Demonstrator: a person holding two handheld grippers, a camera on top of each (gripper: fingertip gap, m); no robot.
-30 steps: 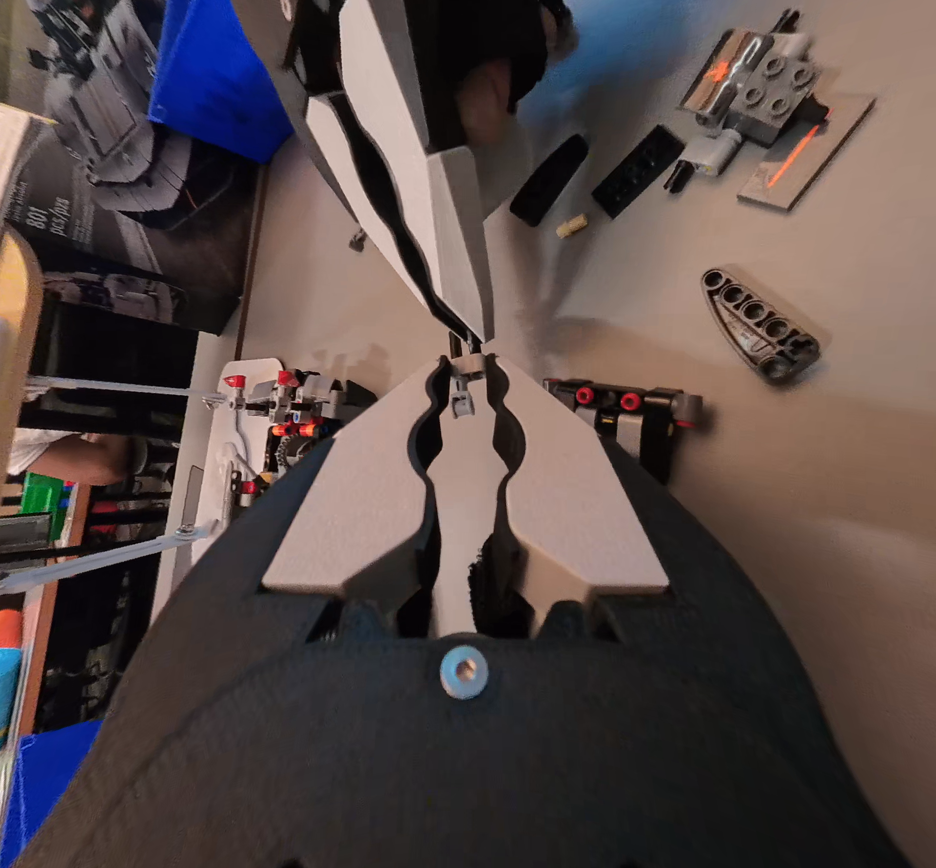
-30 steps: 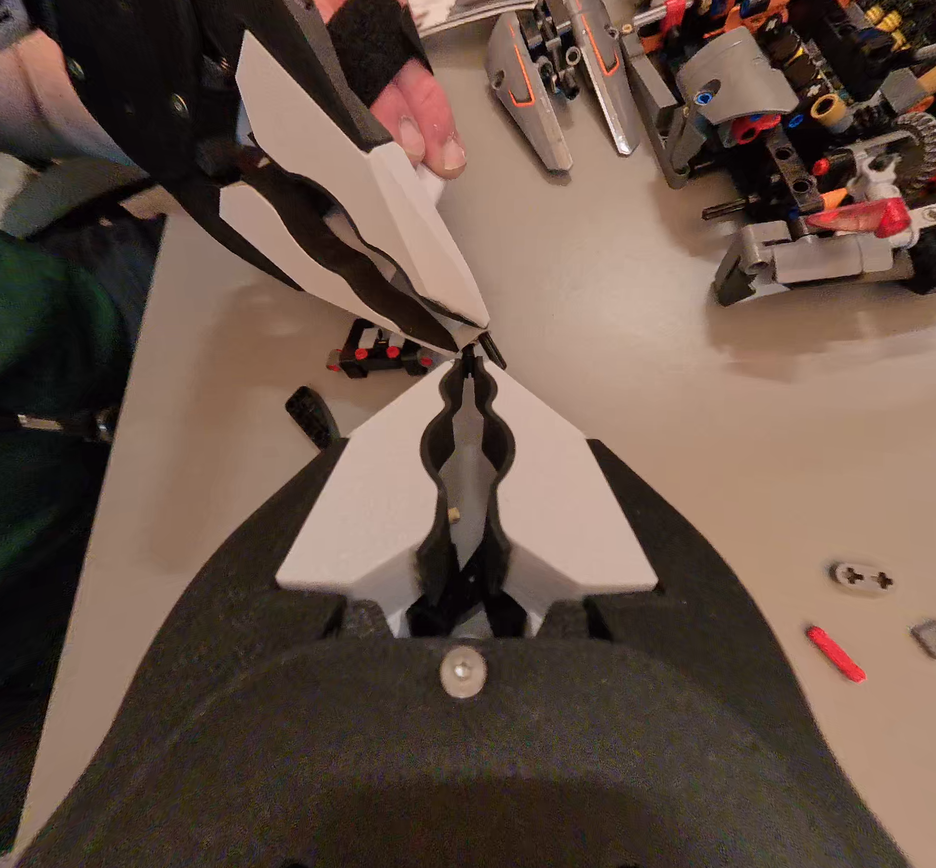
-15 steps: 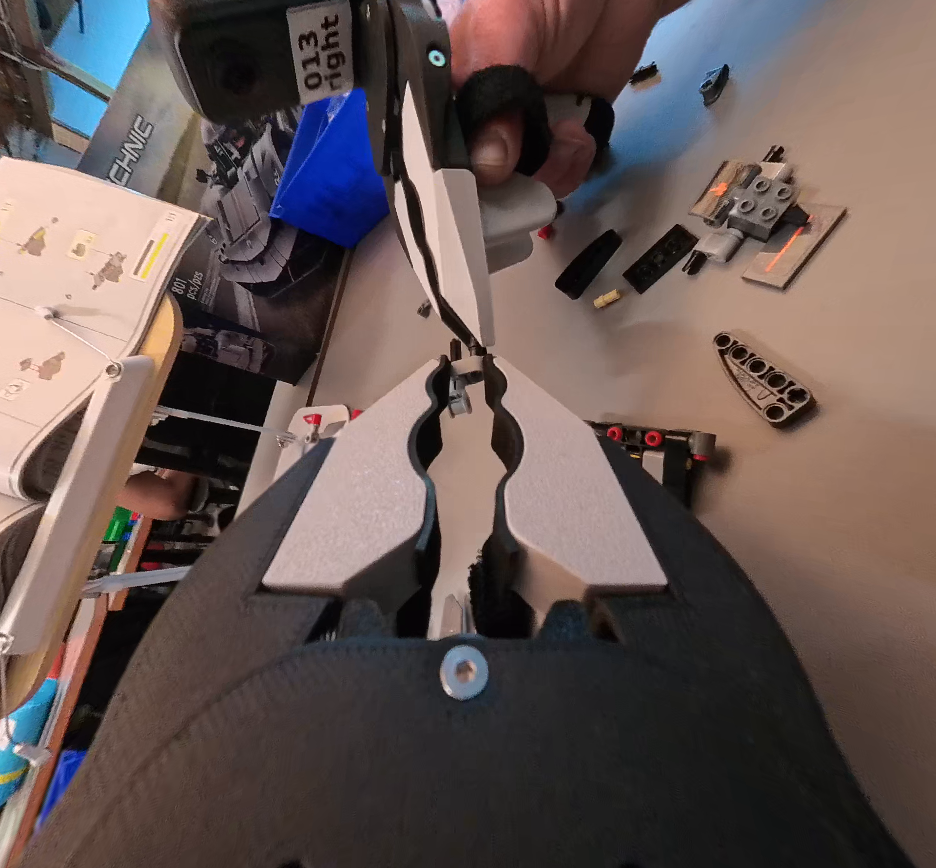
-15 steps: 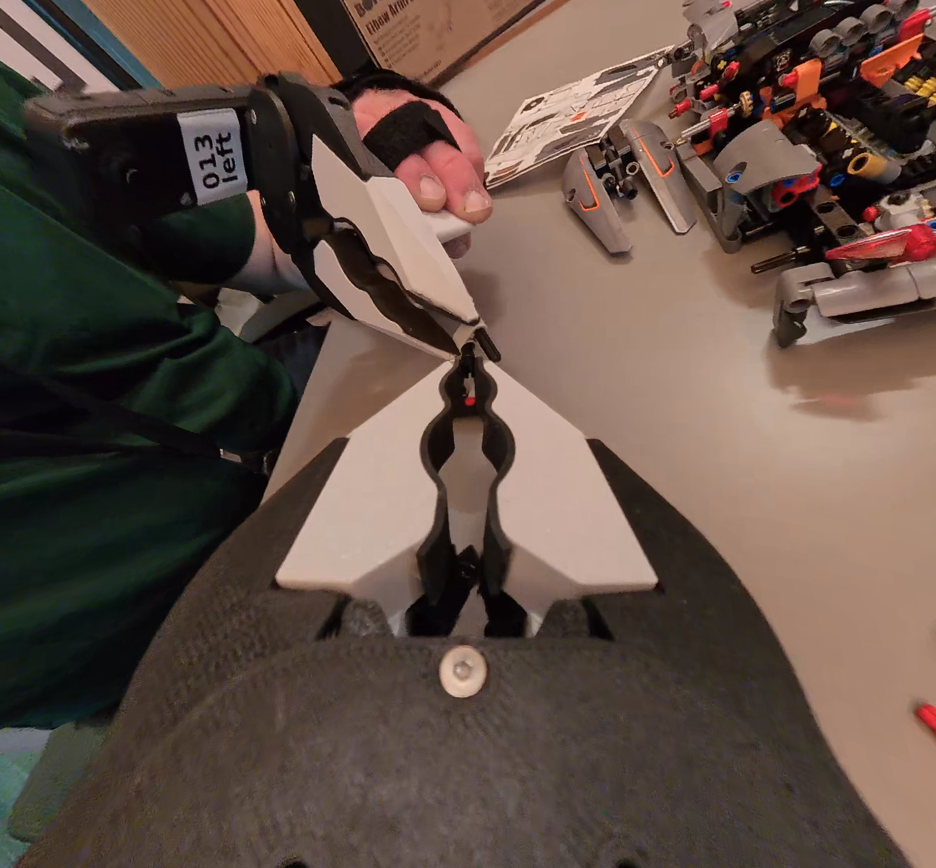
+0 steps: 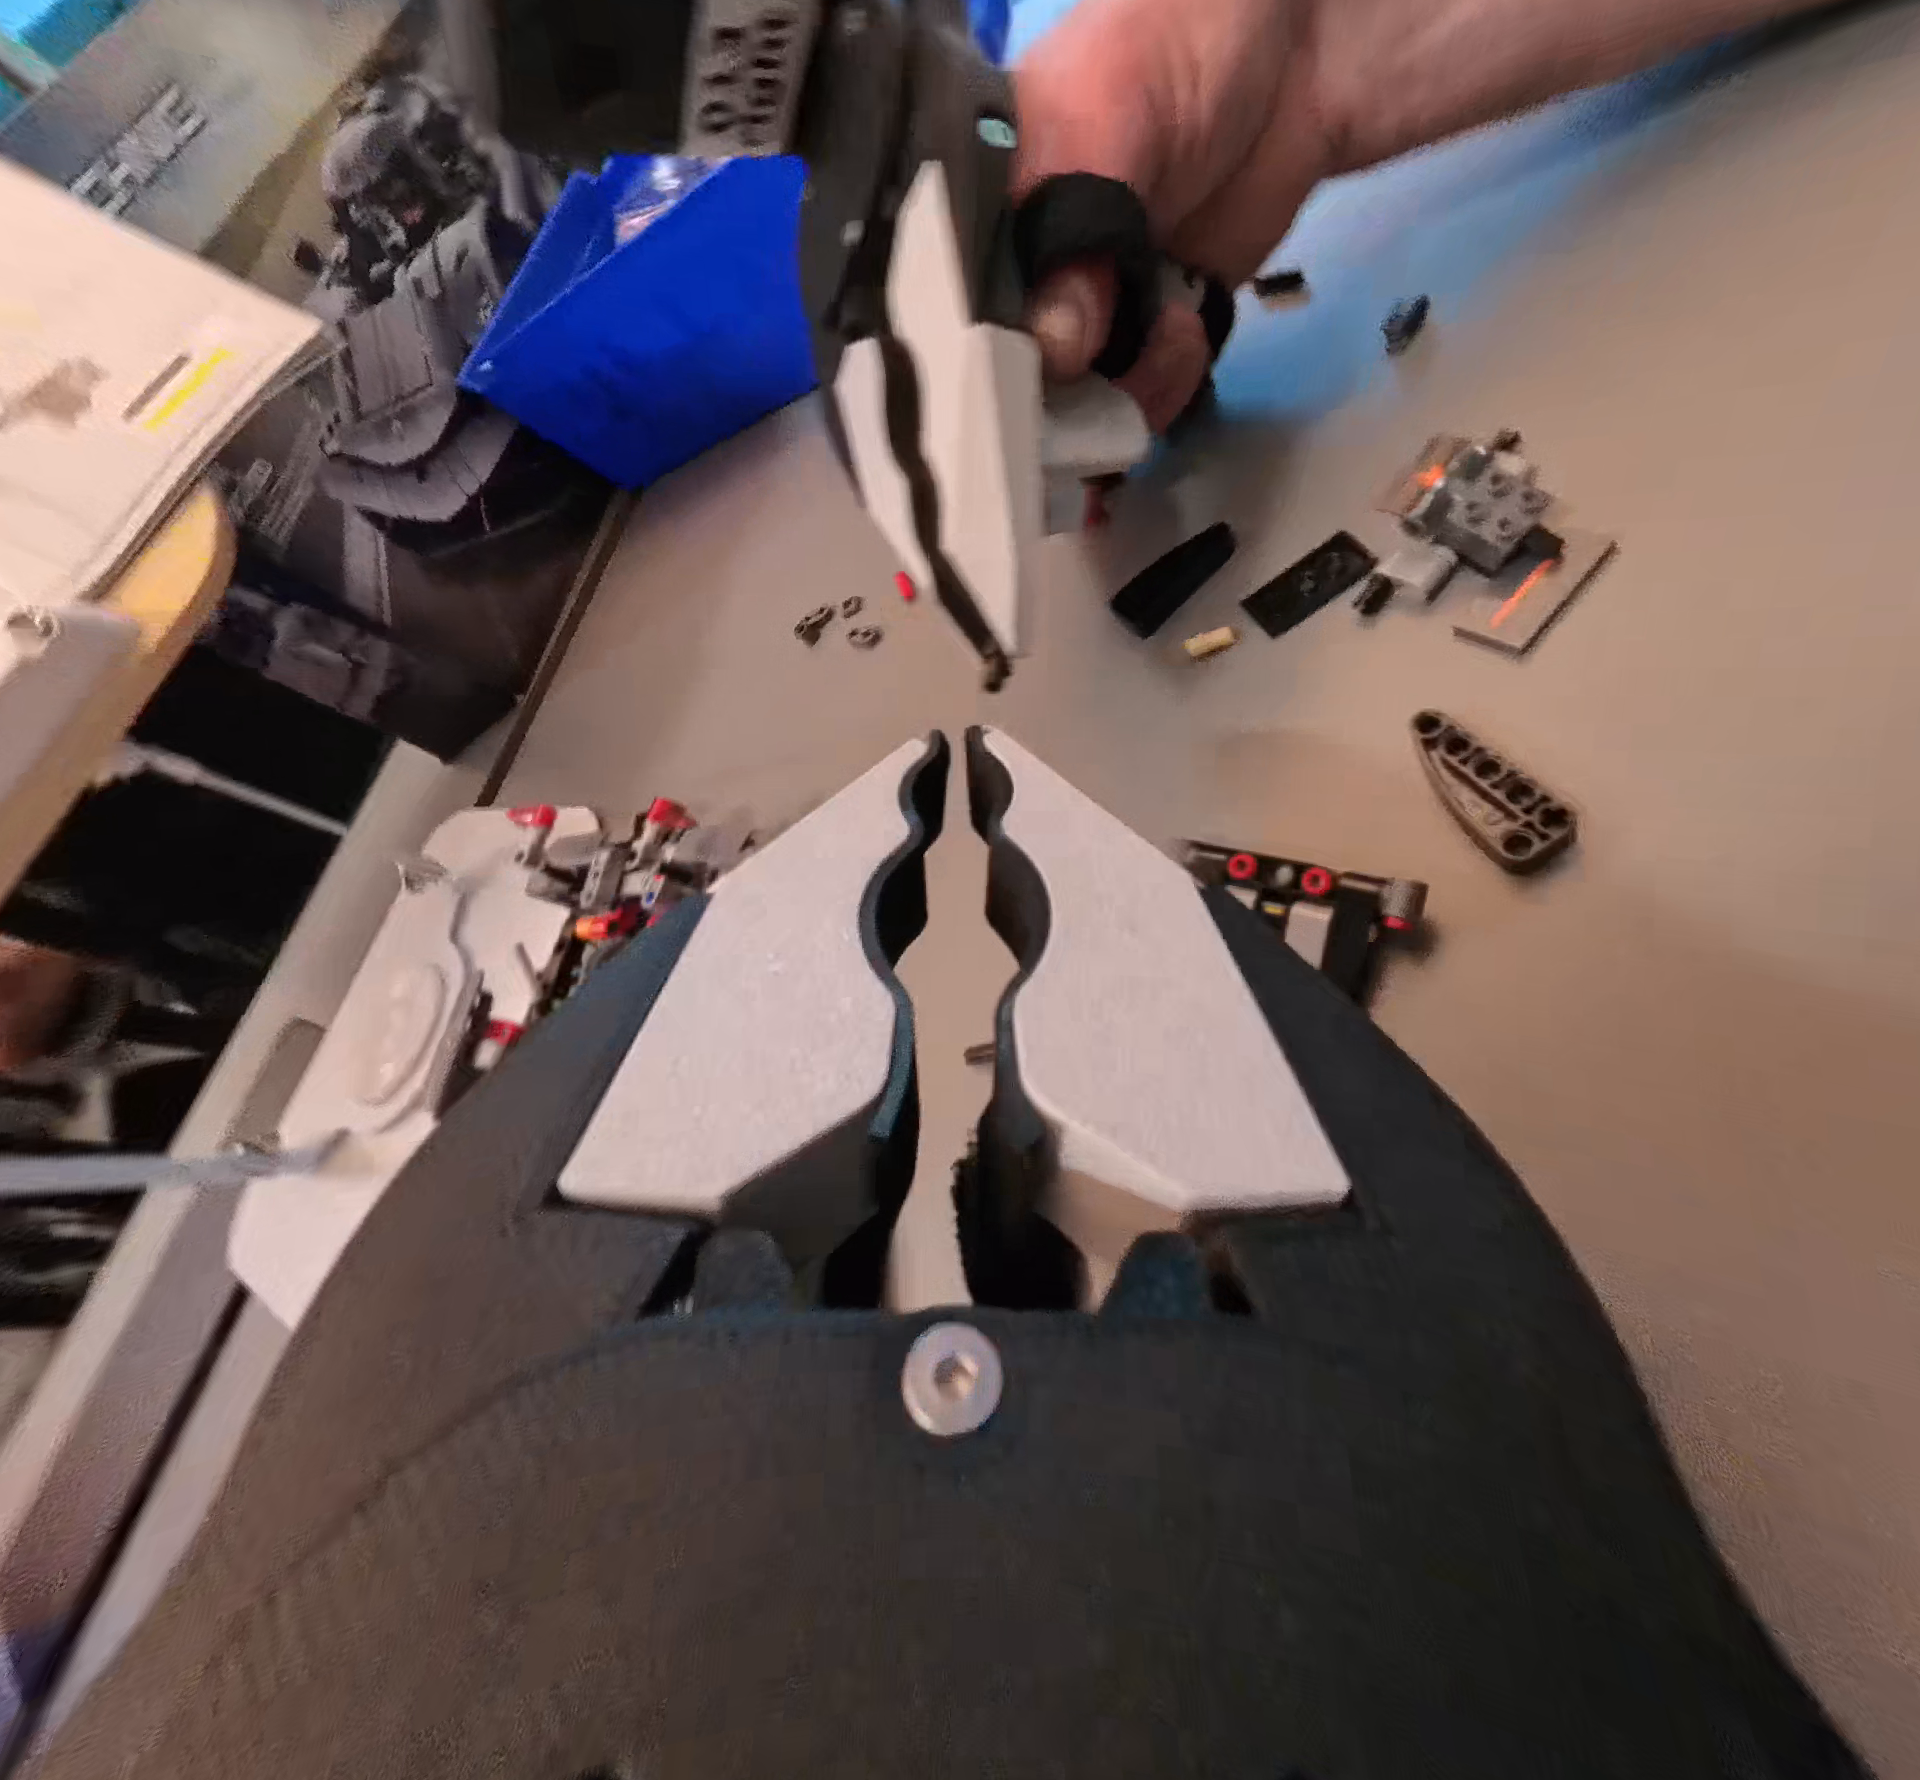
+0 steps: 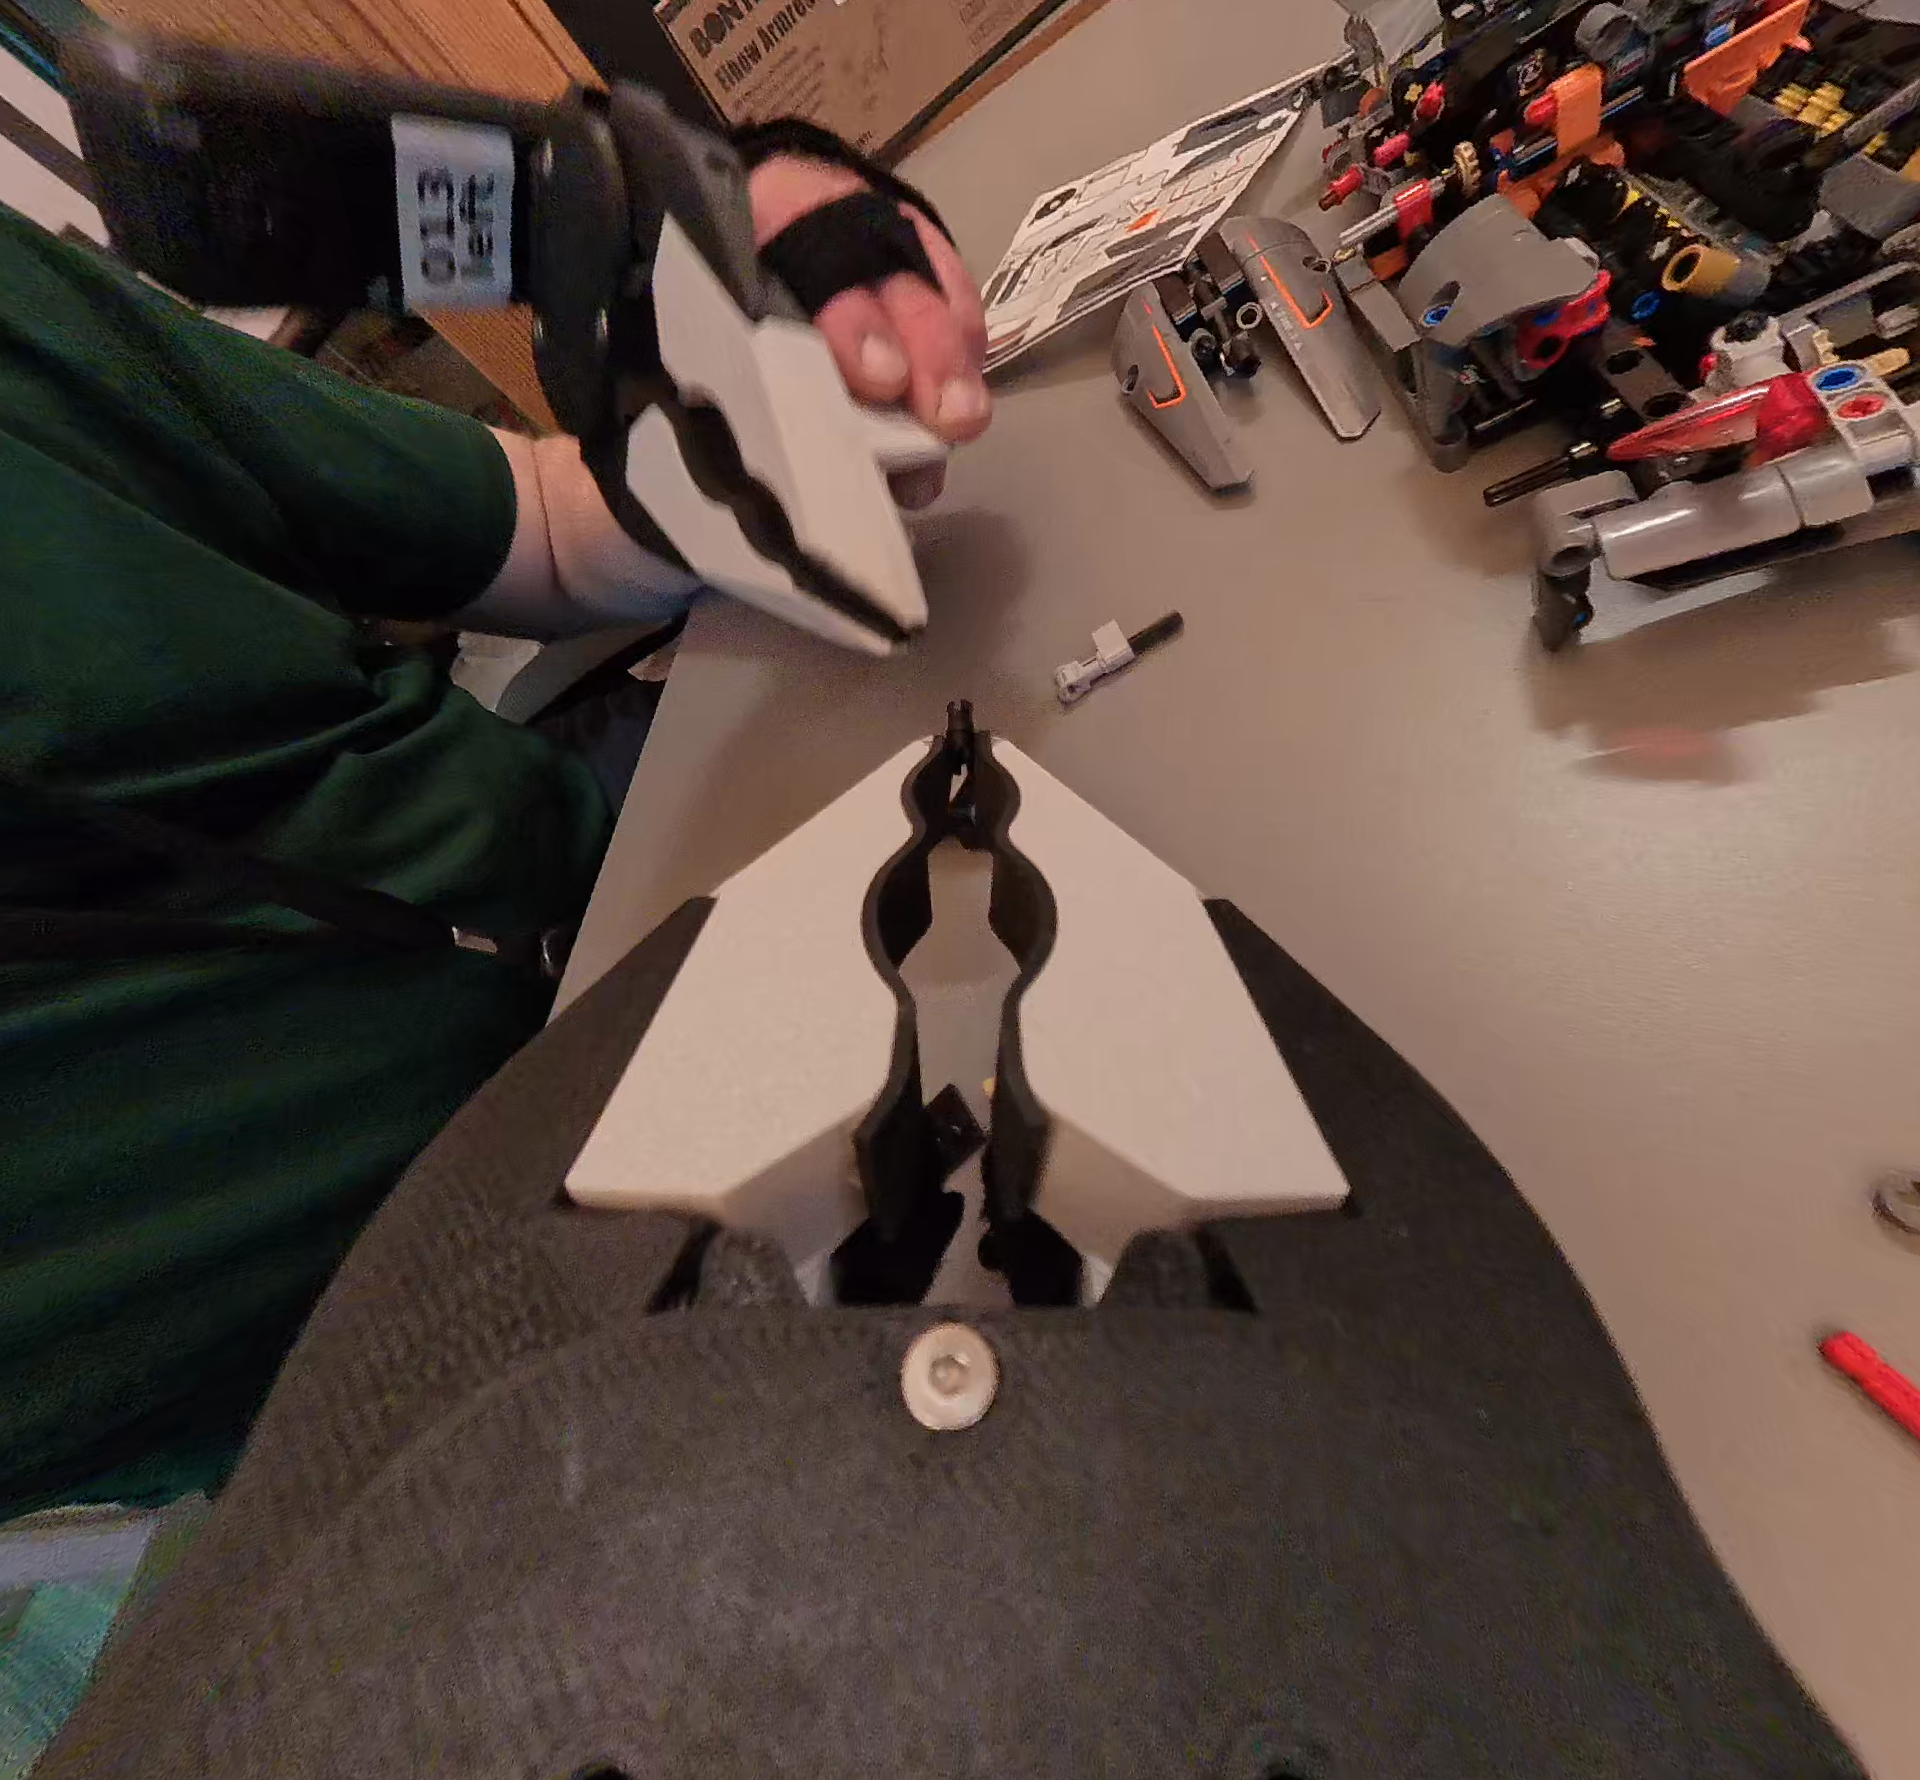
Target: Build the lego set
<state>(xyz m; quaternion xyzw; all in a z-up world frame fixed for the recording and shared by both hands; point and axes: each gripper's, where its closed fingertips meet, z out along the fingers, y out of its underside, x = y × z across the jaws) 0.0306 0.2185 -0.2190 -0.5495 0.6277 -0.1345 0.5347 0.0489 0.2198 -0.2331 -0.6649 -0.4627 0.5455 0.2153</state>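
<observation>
2 grippers apart over the grey table [image 6: 1299, 847]. My left gripper [image 5: 957, 743] has a narrow gap at the tips and nothing between them. My right gripper [image 6: 961, 743] is clamped on a small black lego pin [image 6: 958, 728], which sticks out past the tips.

Only the right wrist view shows the small grey connector with a black axle [image 6: 1117, 655] lying on the table just beyond the tips, plus the large multicolour lego car build [image 6: 1662, 203], a 2-panel grey piece with orange lines [image 6: 1236, 348] and a printed sheet [image 6: 1132, 218].

Only the left wrist view shows the dark curved beam with holes [image 5: 1493, 803], black frame with red pins [image 5: 1309, 899], blue bin [image 5: 665, 317], open instruction booklet [image 5: 114, 380] and a white-and-grey subassembly [image 5: 488, 951] at the table edge.
</observation>
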